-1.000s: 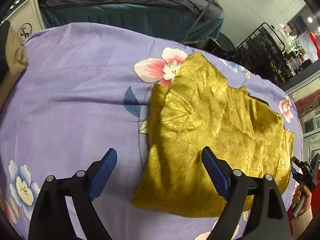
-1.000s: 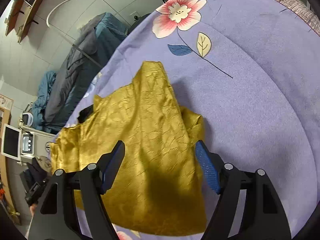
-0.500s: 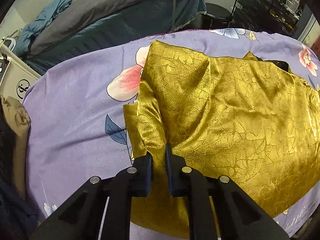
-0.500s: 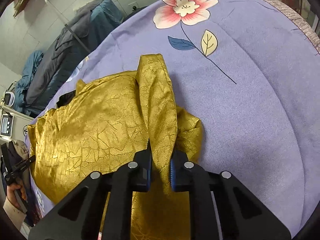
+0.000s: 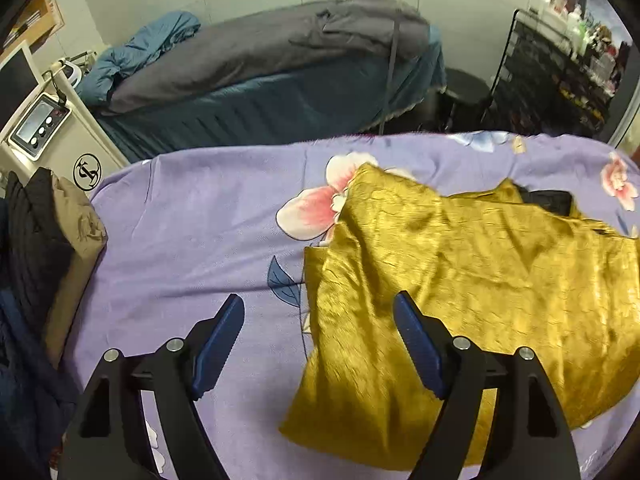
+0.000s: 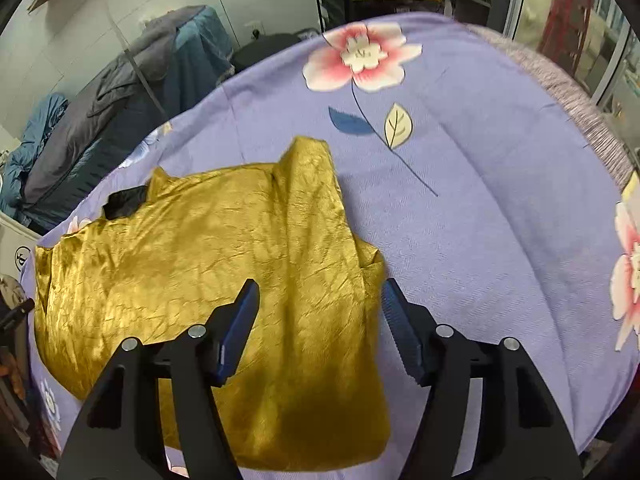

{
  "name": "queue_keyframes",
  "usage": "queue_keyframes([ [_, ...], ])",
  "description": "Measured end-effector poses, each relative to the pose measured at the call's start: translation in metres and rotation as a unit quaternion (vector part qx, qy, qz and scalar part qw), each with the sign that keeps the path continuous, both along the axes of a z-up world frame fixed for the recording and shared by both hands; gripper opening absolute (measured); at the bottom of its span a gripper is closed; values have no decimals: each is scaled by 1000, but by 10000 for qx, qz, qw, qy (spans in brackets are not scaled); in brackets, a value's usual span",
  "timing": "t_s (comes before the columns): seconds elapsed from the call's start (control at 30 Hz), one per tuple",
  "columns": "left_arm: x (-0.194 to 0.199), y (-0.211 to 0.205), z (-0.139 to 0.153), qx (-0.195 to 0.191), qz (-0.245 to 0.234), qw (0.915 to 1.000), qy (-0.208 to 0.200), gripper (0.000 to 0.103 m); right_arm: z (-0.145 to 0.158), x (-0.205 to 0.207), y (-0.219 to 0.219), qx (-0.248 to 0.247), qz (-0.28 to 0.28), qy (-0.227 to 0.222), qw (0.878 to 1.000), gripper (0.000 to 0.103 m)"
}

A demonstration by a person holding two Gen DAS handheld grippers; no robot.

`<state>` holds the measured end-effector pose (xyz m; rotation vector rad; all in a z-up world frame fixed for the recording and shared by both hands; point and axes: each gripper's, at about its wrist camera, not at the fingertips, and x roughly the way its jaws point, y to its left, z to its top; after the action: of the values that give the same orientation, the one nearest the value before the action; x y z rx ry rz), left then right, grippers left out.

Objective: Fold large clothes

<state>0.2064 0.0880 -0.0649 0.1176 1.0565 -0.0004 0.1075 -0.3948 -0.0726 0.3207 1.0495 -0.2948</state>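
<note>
Both grippers hung above a gold garment spread on a purple flowered sheet. The left gripper had just been opening, its jaws wide apart with nothing pinched, over the garment's left edge. The right gripper had likewise just been opening, wide and empty, over the folded right side.
</note>
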Motion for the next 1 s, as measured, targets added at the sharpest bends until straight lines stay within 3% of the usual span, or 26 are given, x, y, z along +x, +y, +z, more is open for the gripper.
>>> queue_keyframes([
  [0.1,-29,-15,6,-161,-343,9992,-110,75,7,-10,39,-98,521,-61,9986,67],
  [0.2,-54,-41,-9,-177,-825,9964,130,75,-2,-22,83,-128,1154,98,9932,68],
  [0.27,-62,-53,-21,-79,-932,9953,259,75,-14,-27,108,-84,1400,310,9896,68],
  [0.33,-69,-63,-30,-245,-974,9941,405,75,-17,-35,127,11,1478,363,9883,68],
  [0.43,-71,-65,-35,-583,-993,9921,507,75,-13,-46,139,138,1433,327,9890,69],
  [0.77,-87,-78,-33,-437,-1335,9893,403,76,-14,-86,142,-14,951,500,9942,73],
  [1.0,-70,-32,-20,-620,-843,9942,242,82,-9,-75,114,-166,775,436,9959,80],
])
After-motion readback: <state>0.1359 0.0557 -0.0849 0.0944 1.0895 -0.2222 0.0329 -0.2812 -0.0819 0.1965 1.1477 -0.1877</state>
